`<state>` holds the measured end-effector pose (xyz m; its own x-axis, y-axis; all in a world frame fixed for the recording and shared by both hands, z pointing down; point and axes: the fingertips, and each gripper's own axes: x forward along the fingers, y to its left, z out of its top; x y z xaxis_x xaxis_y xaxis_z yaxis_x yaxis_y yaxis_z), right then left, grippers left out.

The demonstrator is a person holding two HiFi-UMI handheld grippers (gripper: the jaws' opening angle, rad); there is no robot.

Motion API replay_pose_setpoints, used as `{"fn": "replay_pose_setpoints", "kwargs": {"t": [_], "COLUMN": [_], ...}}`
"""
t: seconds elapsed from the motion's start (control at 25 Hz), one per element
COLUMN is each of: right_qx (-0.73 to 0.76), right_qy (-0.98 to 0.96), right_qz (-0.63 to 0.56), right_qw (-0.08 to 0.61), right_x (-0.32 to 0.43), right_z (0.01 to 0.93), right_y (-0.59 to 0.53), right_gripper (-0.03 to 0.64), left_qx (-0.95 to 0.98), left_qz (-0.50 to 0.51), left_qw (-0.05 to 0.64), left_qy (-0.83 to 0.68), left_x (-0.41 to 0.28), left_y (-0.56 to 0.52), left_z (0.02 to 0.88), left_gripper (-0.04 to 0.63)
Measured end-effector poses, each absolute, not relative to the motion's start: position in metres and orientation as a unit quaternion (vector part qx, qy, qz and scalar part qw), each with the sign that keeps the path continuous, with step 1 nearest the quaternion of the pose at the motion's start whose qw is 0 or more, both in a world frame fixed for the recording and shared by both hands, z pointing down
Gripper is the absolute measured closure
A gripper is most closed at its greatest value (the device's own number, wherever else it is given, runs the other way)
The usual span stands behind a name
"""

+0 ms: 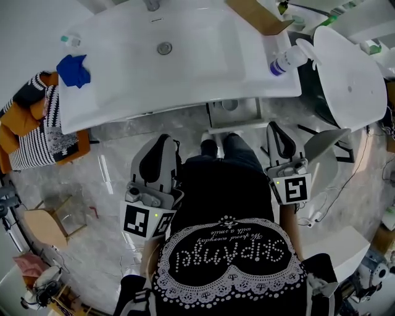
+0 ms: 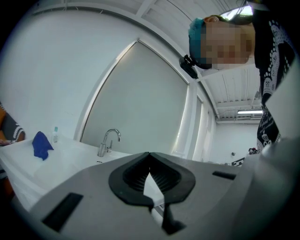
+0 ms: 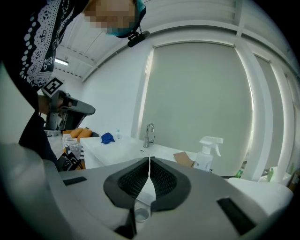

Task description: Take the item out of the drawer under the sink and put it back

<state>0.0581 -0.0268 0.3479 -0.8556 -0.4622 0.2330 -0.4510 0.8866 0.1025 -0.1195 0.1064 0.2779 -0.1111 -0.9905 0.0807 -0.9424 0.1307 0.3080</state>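
Under the white sink counter [image 1: 185,92] a white drawer [image 1: 213,118] stands pulled out a little, with a small round item [image 1: 229,105] inside it. The same round item [image 3: 142,214] shows low in the gap behind the jaws in the right gripper view. My left gripper [image 1: 165,138] [image 2: 149,154] is held close to my body, short of the counter, with its jaws closed and nothing between them. My right gripper [image 1: 275,126] [image 3: 149,160] hangs at my right side, also shut and empty, and points towards the counter.
On the counter lie a blue cloth [image 1: 73,69], a small bottle [image 1: 71,41], a spray bottle [image 1: 287,60] and a cardboard piece [image 1: 259,15]. The tap [image 3: 149,135] stands behind the basin. A white rounded fixture [image 1: 349,77] is at the right, striped and orange cushions [image 1: 34,133] at the left.
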Motion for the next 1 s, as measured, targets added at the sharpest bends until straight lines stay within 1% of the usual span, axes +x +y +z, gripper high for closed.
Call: {"fn": "replay_pose_setpoints", "kwargs": {"t": [0.28, 0.48, 0.72, 1.0], "right_qx": [0.227, 0.205, 0.191, 0.174], "right_qy": [-0.964, -0.969, -0.971, -0.974], "right_qz": [-0.009, -0.003, 0.003, 0.014], "right_qw": [0.136, 0.141, 0.144, 0.147], "right_x": [0.062, 0.066, 0.081, 0.107], "right_z": [0.354, 0.356, 0.352, 0.37], "right_y": [-0.031, -0.035, -0.049, -0.063], "right_gripper": [0.597, 0.597, 0.597, 0.597], "left_qx": [0.67, 0.677, 0.671, 0.661], "left_qz": [-0.09, -0.09, -0.08, -0.077], "left_qw": [0.145, 0.139, 0.153, 0.145], "left_qy": [-0.722, -0.717, -0.721, -0.732], "left_x": [-0.091, -0.075, -0.059, -0.038], "left_y": [0.095, 0.081, 0.061, 0.037], "left_z": [0.28, 0.28, 0.281, 0.288], "left_gripper": [0.591, 0.591, 0.591, 0.591]}}
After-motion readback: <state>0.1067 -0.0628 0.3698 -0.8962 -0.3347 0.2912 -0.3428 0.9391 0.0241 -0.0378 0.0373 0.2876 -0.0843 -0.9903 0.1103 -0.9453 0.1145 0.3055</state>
